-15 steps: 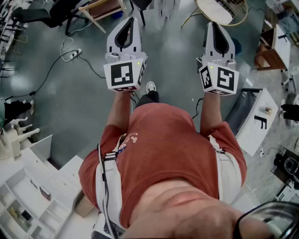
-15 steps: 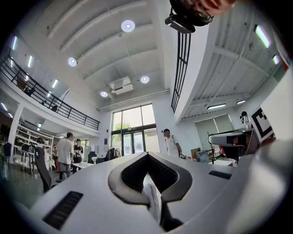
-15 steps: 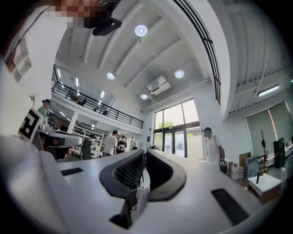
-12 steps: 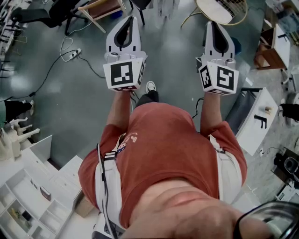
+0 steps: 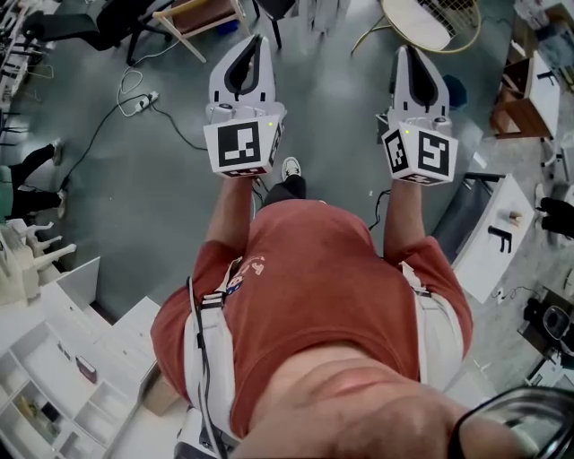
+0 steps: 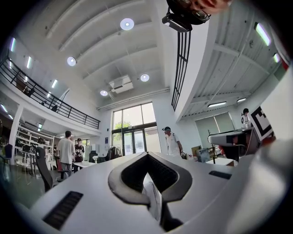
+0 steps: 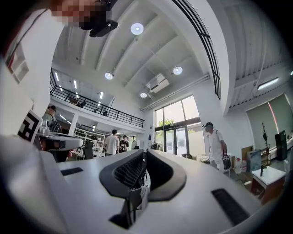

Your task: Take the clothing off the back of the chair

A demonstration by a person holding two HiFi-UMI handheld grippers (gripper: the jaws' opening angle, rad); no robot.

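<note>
I hold both grippers out in front of my chest, side by side and nearly level, above the grey floor. My left gripper (image 5: pixel 255 38) is shut with nothing between its jaws, and its tips (image 6: pixel 146 155) meet in the left gripper view. My right gripper (image 5: pixel 408 47) is also shut and empty, its jaws (image 7: pixel 143 152) closed together in the right gripper view. A black office chair (image 6: pixel 43 168) stands at the far left of the hall. I cannot make out any clothing on a chair's back in these views.
A cable and power strip (image 5: pixel 134 105) lie on the floor ahead left. A wooden frame (image 5: pixel 192 18) and a round wicker seat (image 5: pixel 429 20) stand ahead. White shelves (image 5: pixel 54 385) are at my left, a white table (image 5: pixel 499 235) at my right. People (image 6: pixel 67 151) stand far off.
Both grippers stay where they were, still shut. At the left edge of the head view a person's legs have stepped further up the picture.
</note>
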